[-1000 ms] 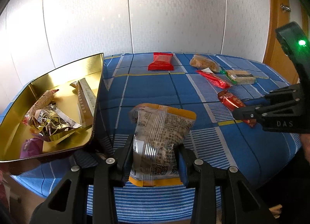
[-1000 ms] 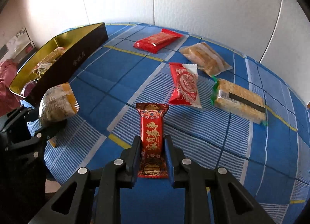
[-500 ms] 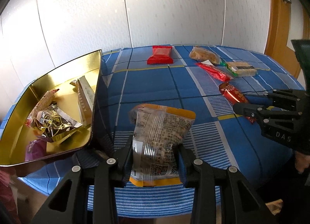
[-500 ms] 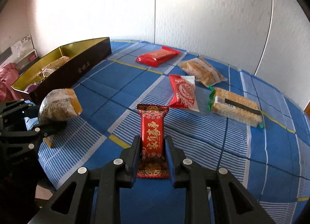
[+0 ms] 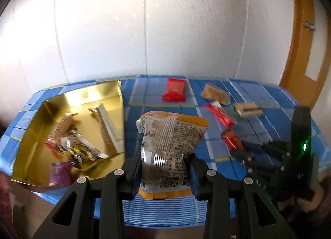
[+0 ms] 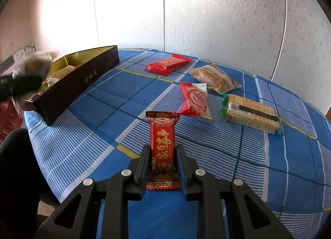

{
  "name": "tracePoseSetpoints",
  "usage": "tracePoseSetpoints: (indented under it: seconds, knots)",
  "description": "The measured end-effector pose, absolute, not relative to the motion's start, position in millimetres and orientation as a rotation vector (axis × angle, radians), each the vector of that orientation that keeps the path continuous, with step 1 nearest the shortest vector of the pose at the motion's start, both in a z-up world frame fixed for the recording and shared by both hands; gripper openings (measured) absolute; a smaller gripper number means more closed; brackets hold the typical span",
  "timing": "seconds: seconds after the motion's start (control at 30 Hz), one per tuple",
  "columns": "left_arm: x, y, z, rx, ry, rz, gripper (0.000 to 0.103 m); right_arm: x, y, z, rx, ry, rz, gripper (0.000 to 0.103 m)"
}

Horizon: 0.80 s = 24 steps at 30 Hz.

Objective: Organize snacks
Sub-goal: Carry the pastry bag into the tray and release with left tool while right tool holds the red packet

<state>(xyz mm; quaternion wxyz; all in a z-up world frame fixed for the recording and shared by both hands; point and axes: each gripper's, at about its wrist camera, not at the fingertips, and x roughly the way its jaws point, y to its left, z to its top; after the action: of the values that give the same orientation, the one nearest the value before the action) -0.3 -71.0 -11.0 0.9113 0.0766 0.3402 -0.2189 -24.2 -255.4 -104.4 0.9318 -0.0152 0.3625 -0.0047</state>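
My left gripper [image 5: 164,168] is shut on a clear bun packet with orange ends [image 5: 170,141], held upright above the blue checked tablecloth [image 5: 206,203]. To its left lies the gold-lined snack box [image 5: 82,98] with several wrapped snacks inside. My right gripper [image 6: 162,163] is shut on a small red bar with gold characters [image 6: 162,141], lifted clear of the cloth. In the right wrist view the left gripper with its packet [image 6: 31,69] is a blur over the dark-sided box [image 6: 82,79].
On the cloth lie a flat red packet [image 6: 168,64], a clear packet of golden pastry [image 6: 215,77], a red and white packet [image 6: 195,100] and a green-ended cracker pack [image 6: 251,112]. A white panelled wall stands behind; an orange door [image 5: 304,38] at right.
The left gripper has risen with the bun packet, so the table and box look lower and farther. The right gripper has tipped up slightly, lifting the red bar off the cloth.
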Motion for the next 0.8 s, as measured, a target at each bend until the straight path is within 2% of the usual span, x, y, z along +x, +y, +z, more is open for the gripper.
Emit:
tracePoseSetpoints:
  seconds: [0.3, 0.8]
  knots:
    - [16, -33, 6, 0.093, 0.703, -0.326, 0.038, -26, -255, -105, -0.029, 0.73, -0.019, 0.025]
    - [34, 22, -7, -0.004, 0.764, -0.206, 0.038, -26, -254, -105, -0.033, 0.725, -0.024, 0.025]
